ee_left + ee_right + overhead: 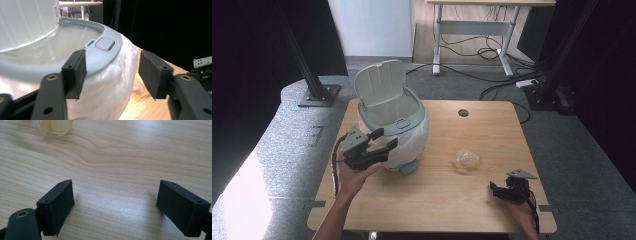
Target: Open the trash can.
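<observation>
My left jaws [384, 138] stood apart against the near side of the small bin [402, 132], pressing on nothing. In the left gripper view one pad sat just in front of the grey rim [105, 53], close by the push button [105, 43], while the other pad hung free over the table [437, 190] beside the white liner [115, 82]. Whether that first pad touched the rim, I could not tell. The lid [379, 82] stood upright at the back and the mouth was open, so I judged the bin ready to receive something.

My right jaws [495, 190] were also wide open, empty, and low over the table near its front right corner. Between their pads lay bare wood. The crumpled clear wrapper [467, 159] lay ahead of them, well short of the pads, between the bin and my right hand [522, 212]; in the right gripper view it showed at the top left [53, 126].

The step in hand, as I read it, was clearing my left away from the opened bin. The next move called for my right jaws to go forward to the wrapper, close on it gently since it looked soft, and lift it over the rim.
</observation>
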`<state>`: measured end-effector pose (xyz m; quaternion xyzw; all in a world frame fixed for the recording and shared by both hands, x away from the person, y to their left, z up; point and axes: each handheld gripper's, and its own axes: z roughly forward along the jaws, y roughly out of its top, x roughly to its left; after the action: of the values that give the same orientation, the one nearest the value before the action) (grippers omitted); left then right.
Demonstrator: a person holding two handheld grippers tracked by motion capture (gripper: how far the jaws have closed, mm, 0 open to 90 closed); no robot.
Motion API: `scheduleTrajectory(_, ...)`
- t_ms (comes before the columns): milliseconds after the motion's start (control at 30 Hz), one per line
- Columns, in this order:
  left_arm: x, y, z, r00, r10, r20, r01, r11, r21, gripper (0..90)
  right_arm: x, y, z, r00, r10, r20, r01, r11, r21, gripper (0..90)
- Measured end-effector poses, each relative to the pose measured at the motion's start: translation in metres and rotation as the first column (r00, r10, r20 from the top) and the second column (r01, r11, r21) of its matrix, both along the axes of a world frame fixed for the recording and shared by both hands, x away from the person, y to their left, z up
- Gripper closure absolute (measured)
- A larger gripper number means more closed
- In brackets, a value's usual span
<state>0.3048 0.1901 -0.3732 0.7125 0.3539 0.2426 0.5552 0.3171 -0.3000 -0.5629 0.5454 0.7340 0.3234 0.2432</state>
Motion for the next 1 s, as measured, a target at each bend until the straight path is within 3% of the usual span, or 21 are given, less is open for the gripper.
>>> scheduleTrajectory(167,-0.014,0.012,-0.008,0.9999,0.010,0.011,-0.010,0.9999,0.003,25.6,0.000,0.000,0.000,1.0000,-0.001,0.000,0.001,1.000,0.000,13.7)
scheduleTrajectory(367,-0.024,0.025,-0.023,0.9988,0.044,0.022,-0.044,0.9990,0.000,21.6,0.000,0.000,0.000,1.0000,-0.002,0.000,0.002,1.000,0.000,13.7)
scheduleTrajectory(667,-0.017,0.037,-0.060,0.9950,0.083,-0.056,-0.082,0.9965,0.013,21.3,0.000,0.000,0.000,1.0000,-0.004,0.000,0.004,1.000,0.000,13.7)
scheduleTrajectory(833,-0.011,0.039,-0.085,0.9888,0.104,-0.107,-0.102,0.9945,0.021,21.0,0.000,0.000,0.000,1.0000,-0.004,0.000,0.004,1.000,0.000,13.8)
scheduleTrajectory(1000,-0.003,0.038,-0.104,0.9806,0.120,-0.155,-0.112,0.9919,0.060,21.0,0.000,0.000,0.000,1.0000,-0.004,0.000,0.004,1.000,0.000,13.7)
